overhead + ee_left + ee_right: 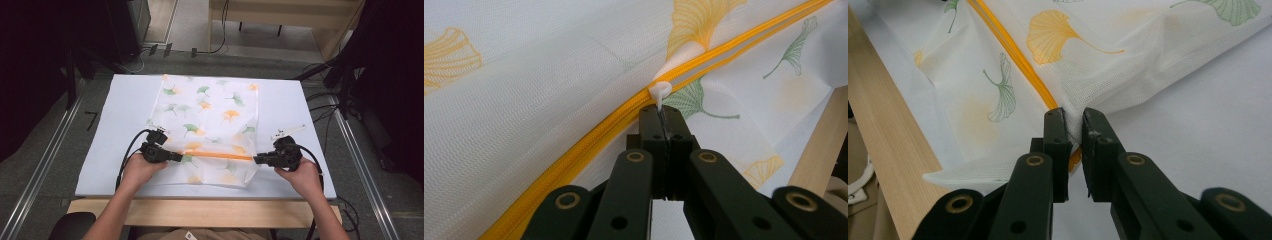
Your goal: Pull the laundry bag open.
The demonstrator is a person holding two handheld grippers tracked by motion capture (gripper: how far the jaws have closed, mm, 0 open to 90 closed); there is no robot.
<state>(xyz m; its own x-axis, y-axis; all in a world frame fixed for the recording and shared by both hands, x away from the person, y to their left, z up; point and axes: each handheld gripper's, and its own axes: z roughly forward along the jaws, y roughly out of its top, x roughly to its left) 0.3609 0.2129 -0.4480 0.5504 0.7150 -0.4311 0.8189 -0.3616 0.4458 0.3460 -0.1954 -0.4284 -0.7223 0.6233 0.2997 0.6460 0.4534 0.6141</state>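
A white mesh bag (210, 117) printed with green and orange ginkgo leaves lies flat on the white table cover (125, 105). An orange zipper (220, 155) runs across the bag near its front end. My left gripper (179, 157) is at the zipper's left part, its jaws shut on the small white zipper pull (660, 92), as the left gripper view (663, 116) shows. My right gripper (256, 160) is at the bag's right edge. In the right gripper view (1074, 117) it pinches the mesh fabric (1108, 60) where the zipper (1013, 55) ends.
The wooden table edge (200, 212) runs along the front, close behind both hands. Cables (325, 107) lie off the table's right side. Metal floor rails (45, 160) flank the table. Bare cover stretches left and right of the bag.
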